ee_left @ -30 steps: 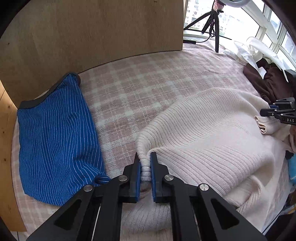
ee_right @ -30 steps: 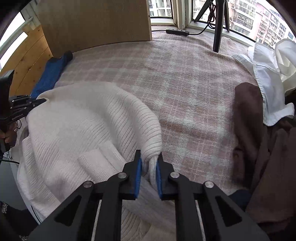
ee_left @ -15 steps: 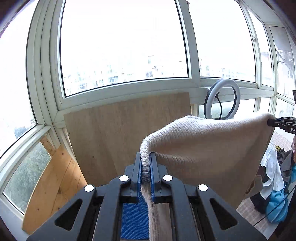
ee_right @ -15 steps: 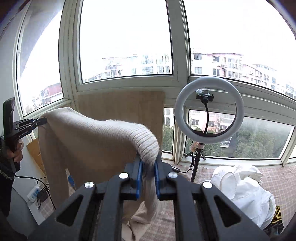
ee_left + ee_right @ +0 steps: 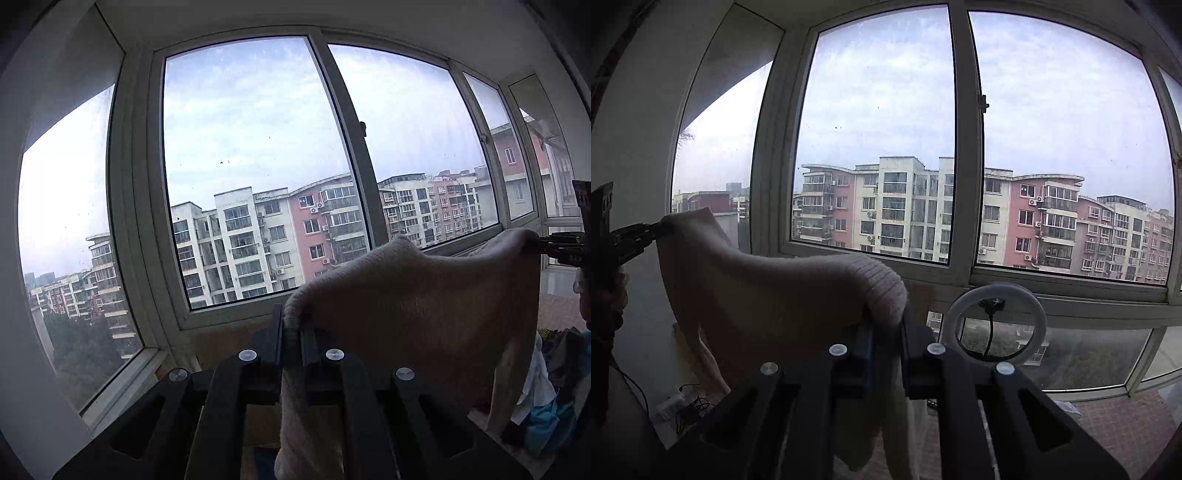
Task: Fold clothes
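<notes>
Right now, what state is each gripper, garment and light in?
left gripper: shut on the cream sweater's edge
right gripper: shut on the opposite edge
cream sweater: lifted, hanging between both grippers
ring light: upright by the window, apparently unlit

**Almost no text to read**

Only one marking shows: the letters "DAS" in white on the black right gripper, at the right edge of the left wrist view. The print on the left gripper is too small to read.
</notes>
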`<state>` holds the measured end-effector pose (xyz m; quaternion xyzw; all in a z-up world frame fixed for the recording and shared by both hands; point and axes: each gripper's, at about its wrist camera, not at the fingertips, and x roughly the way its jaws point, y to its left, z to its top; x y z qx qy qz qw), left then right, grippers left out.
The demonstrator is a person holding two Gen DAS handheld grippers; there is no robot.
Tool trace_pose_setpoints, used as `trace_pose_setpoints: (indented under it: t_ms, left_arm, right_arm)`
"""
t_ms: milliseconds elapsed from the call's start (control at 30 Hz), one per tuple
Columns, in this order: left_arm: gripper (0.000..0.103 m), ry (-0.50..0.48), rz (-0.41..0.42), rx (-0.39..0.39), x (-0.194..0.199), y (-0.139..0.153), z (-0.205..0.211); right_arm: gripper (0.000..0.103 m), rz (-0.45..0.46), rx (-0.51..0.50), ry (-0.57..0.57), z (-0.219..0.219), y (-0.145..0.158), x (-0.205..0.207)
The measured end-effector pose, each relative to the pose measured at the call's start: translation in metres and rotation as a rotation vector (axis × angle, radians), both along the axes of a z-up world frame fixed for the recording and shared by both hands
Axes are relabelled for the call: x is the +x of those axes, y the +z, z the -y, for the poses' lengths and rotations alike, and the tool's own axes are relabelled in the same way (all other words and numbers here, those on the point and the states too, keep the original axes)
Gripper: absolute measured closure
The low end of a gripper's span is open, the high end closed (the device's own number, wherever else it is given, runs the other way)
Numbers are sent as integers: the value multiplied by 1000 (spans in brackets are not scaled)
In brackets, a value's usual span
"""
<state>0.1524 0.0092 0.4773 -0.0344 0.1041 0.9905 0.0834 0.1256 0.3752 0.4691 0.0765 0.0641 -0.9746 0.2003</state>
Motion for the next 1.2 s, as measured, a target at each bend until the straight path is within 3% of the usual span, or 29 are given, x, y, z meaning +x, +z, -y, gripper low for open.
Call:
trace_pose_setpoints:
  t_ms: [133, 200, 267, 367, 467, 533, 567, 633, 767, 833, 900, 967, 1033, 1200]
  left_arm:
    - [97, -3, -10, -20, -2, 4, -3]
    - [97, 7, 4, -29, -10, 1, -7]
    - [97, 5, 43, -28, -21, -6, -14]
    - [97, 32, 144, -36, -63, -41, -18]
    - [97, 88, 289, -32, -130, -105, -20]
    - [92, 192, 468, -117, -190, -176, -26]
    - [95, 249, 562, -167, -220, -212, -30]
    - [103, 343, 713, -239, -266, -275, -31]
    - [97, 279, 810, -48, -254, -320, 8]
    - [97, 224, 848, 0, -237, -334, 17]
    - [90, 186, 902, 18, -220, -356, 17]
    - [69, 118, 989, 56, -203, -385, 12]
    - [65, 78, 1060, 87, -194, -411, 4]
    - [65, 139, 1132, 42, -192, -448, -32]
  right_arm:
    - [92, -24, 26, -30, 4, -6, -4]
    - [92, 5, 24, -34, 5, -16, -18]
    - [92, 45, 34, -51, 7, -31, -33]
    - [92, 136, 42, -87, 8, -72, -75]
    - [92, 244, 46, -176, 9, -139, -132]
    - [88, 415, 112, -196, 15, -204, -191]
    - [88, 524, 147, -205, 16, -237, -219]
    - [88, 616, 131, -225, 3, -273, -235]
    - [83, 751, 90, -236, -19, -324, -240]
    - [81, 799, 71, -225, -29, -340, -230]
    - [71, 846, 51, -215, -39, -356, -220]
    - [61, 894, 31, -204, -48, -372, -209]
    - [61, 941, 11, -193, -58, -388, -199]
    - [60, 1077, -74, -171, -58, -429, -190]
